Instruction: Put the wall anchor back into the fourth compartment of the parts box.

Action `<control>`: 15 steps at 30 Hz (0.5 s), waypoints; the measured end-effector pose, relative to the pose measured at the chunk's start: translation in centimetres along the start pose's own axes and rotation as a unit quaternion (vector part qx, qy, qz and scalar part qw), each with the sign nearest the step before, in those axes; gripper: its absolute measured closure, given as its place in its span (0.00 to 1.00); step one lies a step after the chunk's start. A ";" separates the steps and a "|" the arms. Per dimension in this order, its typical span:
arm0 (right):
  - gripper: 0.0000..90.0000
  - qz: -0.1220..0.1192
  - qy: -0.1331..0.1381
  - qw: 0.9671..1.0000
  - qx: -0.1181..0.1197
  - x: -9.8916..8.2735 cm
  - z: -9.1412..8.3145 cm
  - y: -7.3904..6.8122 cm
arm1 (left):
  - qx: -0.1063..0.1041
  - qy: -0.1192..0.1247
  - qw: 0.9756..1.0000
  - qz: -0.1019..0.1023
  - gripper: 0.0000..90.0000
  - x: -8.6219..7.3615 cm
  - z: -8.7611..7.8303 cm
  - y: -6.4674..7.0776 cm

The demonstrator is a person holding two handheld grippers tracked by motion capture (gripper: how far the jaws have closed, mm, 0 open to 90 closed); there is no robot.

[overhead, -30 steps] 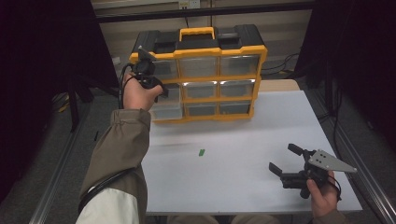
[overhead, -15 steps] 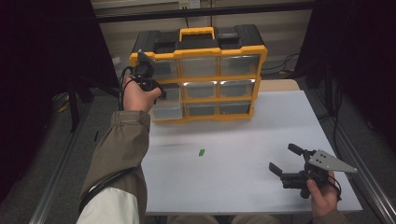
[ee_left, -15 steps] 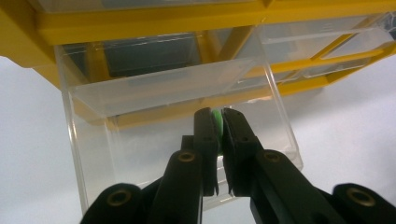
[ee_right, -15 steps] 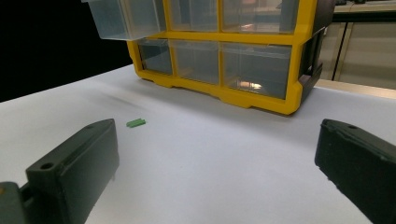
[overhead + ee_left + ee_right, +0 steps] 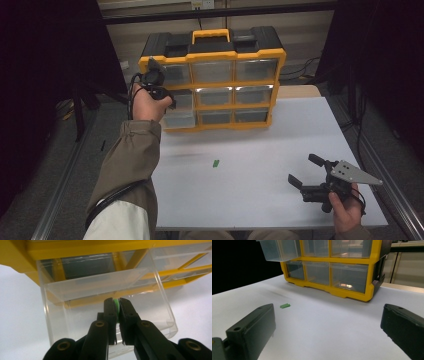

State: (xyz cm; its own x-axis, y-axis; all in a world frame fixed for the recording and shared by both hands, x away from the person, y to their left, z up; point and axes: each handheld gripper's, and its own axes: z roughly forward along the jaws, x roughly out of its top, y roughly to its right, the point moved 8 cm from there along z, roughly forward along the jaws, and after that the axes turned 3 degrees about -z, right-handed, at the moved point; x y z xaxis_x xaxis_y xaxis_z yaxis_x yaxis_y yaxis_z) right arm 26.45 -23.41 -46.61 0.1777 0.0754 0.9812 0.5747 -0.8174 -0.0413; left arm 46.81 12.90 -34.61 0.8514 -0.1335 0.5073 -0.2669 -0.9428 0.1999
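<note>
A yellow organizer (image 5: 235,54) with clear drawers stands at the back of the white table (image 5: 260,200). Its lower-left drawer (image 5: 177,119) is pulled out. My left gripper (image 5: 169,101) hovers over that drawer (image 5: 100,285). In the left gripper view the left gripper (image 5: 118,305) is shut on a small green piece (image 5: 116,301), held above the drawer's inside. A second green piece (image 5: 216,163) lies flat on the table's middle, also seen as the green piece (image 5: 285,305) ahead of my right gripper (image 5: 329,315). The right gripper (image 5: 304,170) rests open at the near right, nothing between its jaws.
The organizer (image 5: 337,292) has a yellow carry handle (image 5: 211,34) and black lid on top. A wooden surface (image 5: 300,91) adjoins the table's far right corner. Metal rails (image 5: 385,170) run along both table sides. The surroundings are dark.
</note>
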 end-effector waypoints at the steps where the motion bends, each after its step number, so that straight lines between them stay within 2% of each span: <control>1: 0.00 0.001 0.000 1.000 0.001 0.0 0.0 0.0 | 0.001 0.000 1.000 0.001 0.94 0.0 0.0 0.0; 10: 0.00 0.004 -0.002 1.000 -0.002 0.0 0.0 -0.1 | 0.010 -0.001 1.000 0.008 0.94 -0.1 0.2 -0.3; 12: 0.00 0.005 -0.002 1.000 -0.002 0.0 0.0 -0.1 | 0.004 -0.002 1.000 0.005 0.94 -0.1 0.2 -0.2; 15: 0.00 0.005 -0.001 1.000 0.001 0.0 0.0 -0.1 | 0.007 0.002 1.000 0.007 0.94 -0.1 0.1 -0.3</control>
State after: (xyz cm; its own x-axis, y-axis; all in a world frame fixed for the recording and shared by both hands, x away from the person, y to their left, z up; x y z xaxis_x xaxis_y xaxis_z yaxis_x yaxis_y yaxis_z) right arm 26.38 -23.38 -46.60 0.1847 0.0683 0.9804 0.5742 -0.8171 -0.0512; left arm 46.88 13.14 -34.80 0.8460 -0.1460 0.5128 -0.2725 -0.9451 0.1806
